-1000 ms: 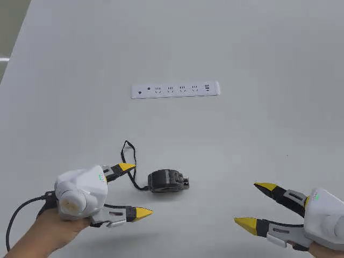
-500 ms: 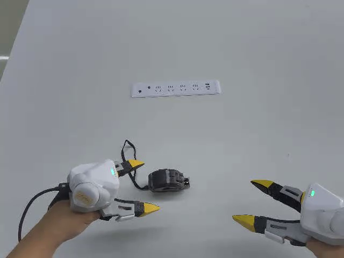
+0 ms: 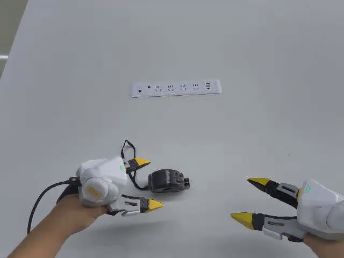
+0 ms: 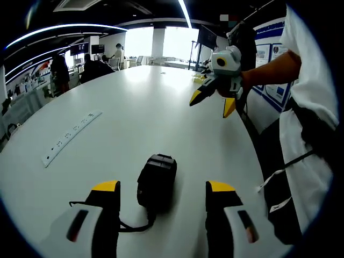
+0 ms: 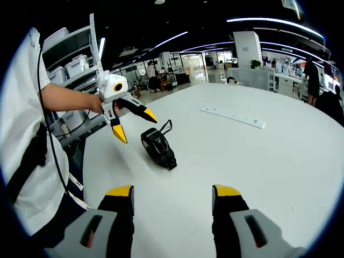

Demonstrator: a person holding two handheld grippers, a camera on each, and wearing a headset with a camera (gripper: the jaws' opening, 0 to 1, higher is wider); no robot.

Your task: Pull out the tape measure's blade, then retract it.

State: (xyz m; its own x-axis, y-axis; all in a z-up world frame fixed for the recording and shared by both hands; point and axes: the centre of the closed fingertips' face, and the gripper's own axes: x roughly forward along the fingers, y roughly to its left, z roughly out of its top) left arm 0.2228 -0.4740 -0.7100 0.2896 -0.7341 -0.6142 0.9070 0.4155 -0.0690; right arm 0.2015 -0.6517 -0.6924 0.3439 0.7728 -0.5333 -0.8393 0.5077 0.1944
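White-grey desk [image 3: 258, 123] carries a black tape measure [image 3: 167, 180], lying on its side near the front edge. A black lanyard [image 3: 129, 153] runs in a loop from the case toward the left gripper [image 3: 149, 183].

Left gripper: yellow-tipped fingers [image 3: 155, 204] spread wide. In the left gripper view, the tape measure lies between the two tips and just ahead of them, not touching either.

Right gripper [image 3: 248, 199]: fingers spread, holding nothing, positioned well apart from the tape measure on its opposite side and pointing toward it.

A white power strip [image 3: 176, 88] lies flat farther back on the desk, well apart from the tape measure. The blade-hook end of the case faces the right gripper.
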